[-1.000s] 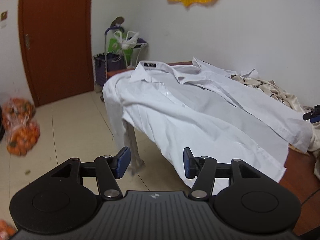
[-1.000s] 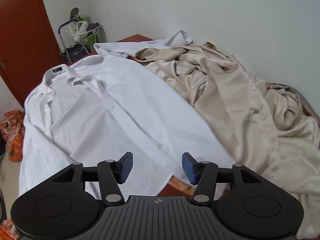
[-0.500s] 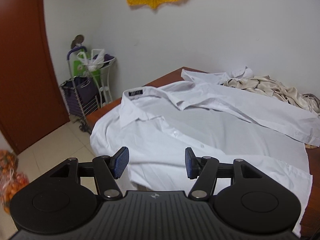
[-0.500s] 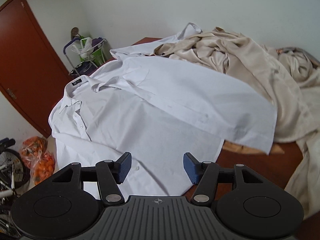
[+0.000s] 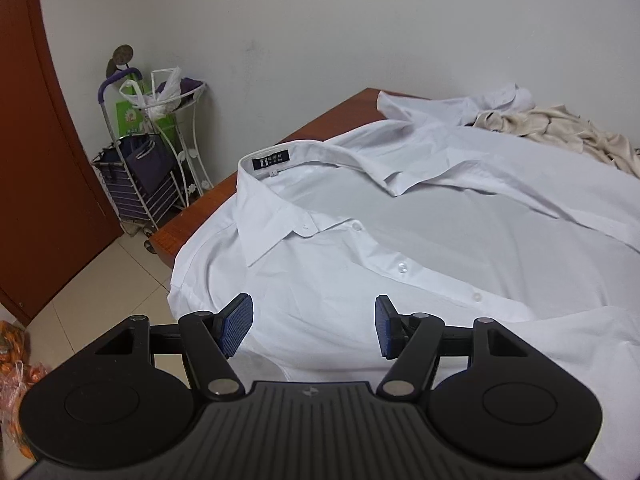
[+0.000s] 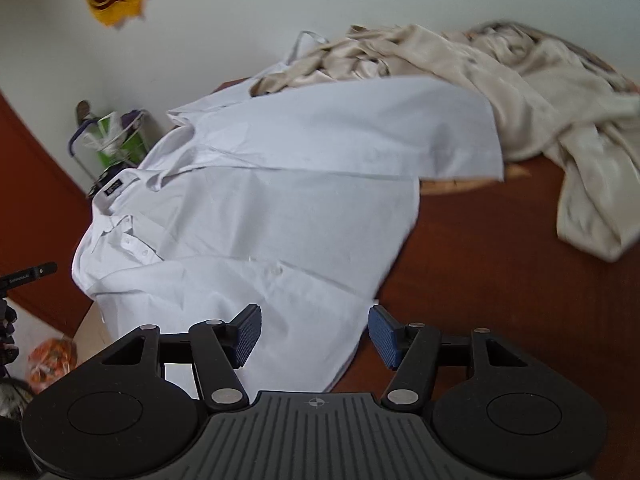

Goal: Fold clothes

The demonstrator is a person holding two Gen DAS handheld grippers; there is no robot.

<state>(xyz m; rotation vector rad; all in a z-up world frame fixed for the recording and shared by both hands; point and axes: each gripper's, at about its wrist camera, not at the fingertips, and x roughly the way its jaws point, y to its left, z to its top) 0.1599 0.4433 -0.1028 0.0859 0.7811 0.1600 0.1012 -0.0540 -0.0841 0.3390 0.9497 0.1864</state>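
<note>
Two claws hover over a white shirt [image 5: 400,240] spread open, front up, on a reddish-brown counter [image 6: 500,280]. The left claw [image 5: 314,330] is spread wide and empty above the shoulder, below the collar [image 5: 280,172]. The right claw [image 6: 314,334] is also spread and empty, over the hem corner. One front panel lies flipped outward onto a crumpled beige heap [image 6: 520,92]. No neat fold shows in the shirt, and the beige heap lies bunched, so the folding seems largely left to do.
</note>
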